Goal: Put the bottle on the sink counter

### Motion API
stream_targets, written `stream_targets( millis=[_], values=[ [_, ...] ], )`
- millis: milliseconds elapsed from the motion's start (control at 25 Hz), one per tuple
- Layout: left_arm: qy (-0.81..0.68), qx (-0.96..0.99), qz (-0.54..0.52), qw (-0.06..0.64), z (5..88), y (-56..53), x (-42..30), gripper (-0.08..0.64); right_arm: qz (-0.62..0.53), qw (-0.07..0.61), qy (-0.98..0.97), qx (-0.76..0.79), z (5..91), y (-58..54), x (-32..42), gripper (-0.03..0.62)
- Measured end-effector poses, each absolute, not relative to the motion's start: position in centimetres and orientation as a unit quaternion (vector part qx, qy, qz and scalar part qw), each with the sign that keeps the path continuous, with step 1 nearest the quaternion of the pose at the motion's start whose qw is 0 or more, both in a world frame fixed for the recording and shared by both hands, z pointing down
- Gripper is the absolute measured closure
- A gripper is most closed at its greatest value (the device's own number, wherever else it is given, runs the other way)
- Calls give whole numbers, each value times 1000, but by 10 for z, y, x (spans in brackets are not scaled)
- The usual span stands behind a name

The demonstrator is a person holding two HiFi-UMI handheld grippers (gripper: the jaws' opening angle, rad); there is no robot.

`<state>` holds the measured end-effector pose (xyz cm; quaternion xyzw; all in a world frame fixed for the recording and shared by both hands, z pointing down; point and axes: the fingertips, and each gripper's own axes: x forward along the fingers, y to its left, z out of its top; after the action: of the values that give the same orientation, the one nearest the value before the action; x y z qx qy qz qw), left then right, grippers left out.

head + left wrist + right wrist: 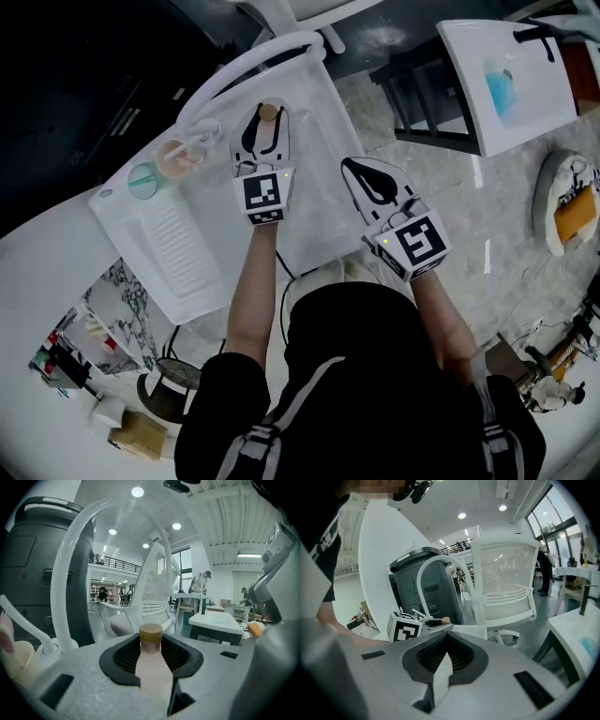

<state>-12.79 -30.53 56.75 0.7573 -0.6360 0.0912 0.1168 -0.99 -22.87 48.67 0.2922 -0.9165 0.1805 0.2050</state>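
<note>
At the left end of the white sink (pixel 187 246) stands a pale cup (pixel 174 156). The left hand-held gripper (pixel 263 120) is clamped on a pinkish bottle (pixel 151 667) with a brown cap, held over the sink's far part near the arched tap (pixel 246 58). To its right, the right hand-held gripper (pixel 446 641) has its jaws together with nothing between them.
</note>
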Motion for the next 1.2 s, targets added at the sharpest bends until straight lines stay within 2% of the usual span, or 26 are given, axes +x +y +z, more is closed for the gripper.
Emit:
stream_targets(
  millis=[800,1200],
  values=[
    [-638,755,110,105,595,-329,-129,414,195,224,-907,299,498,-232,-6,588],
    [-644,752,107,91,593,-335,-130,414,193,209,-910,301,495,-238,-7,588]
  ],
)
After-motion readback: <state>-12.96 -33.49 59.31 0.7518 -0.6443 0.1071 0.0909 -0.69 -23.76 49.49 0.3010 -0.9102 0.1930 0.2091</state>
